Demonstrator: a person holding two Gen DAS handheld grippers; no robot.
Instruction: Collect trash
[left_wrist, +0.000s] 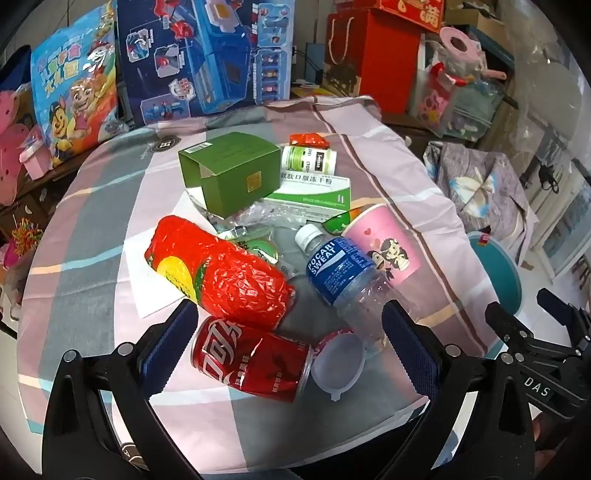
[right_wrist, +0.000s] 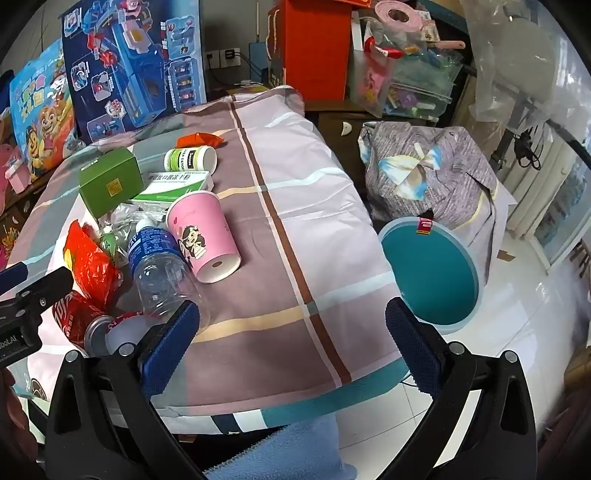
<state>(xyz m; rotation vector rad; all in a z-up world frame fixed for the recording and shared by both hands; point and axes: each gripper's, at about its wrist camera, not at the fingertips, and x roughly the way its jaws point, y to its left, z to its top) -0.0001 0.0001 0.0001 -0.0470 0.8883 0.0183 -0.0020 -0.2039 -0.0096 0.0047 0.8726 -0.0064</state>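
Trash lies heaped on a checked cloth over a round table (left_wrist: 92, 229). Nearest me are a red cola can (left_wrist: 247, 360) on its side, a crumpled red wrapper (left_wrist: 221, 269), a clear blue-labelled bottle (left_wrist: 343, 273), a small white plastic cup (left_wrist: 338, 363) and a pink paper cup (left_wrist: 384, 243). Behind them sit a green carton (left_wrist: 231, 171), a white-and-green medicine box (left_wrist: 314, 192) and a white jar (left_wrist: 308, 158). My left gripper (left_wrist: 291, 332) hangs open above the can. My right gripper (right_wrist: 291, 332) is open over bare cloth, the bottle (right_wrist: 159, 269) just left of it. A teal bin (right_wrist: 430, 273) stands on the floor to the right.
Toy boxes (left_wrist: 207, 55) and a cartoon bag (left_wrist: 74, 92) crowd the far side of the table. A red gift box (right_wrist: 314, 48), a clear bag of toys (right_wrist: 402, 77) and a grey fabric bundle (right_wrist: 428, 173) stand at the right. White floor tiles (right_wrist: 517, 332) show beyond the bin.
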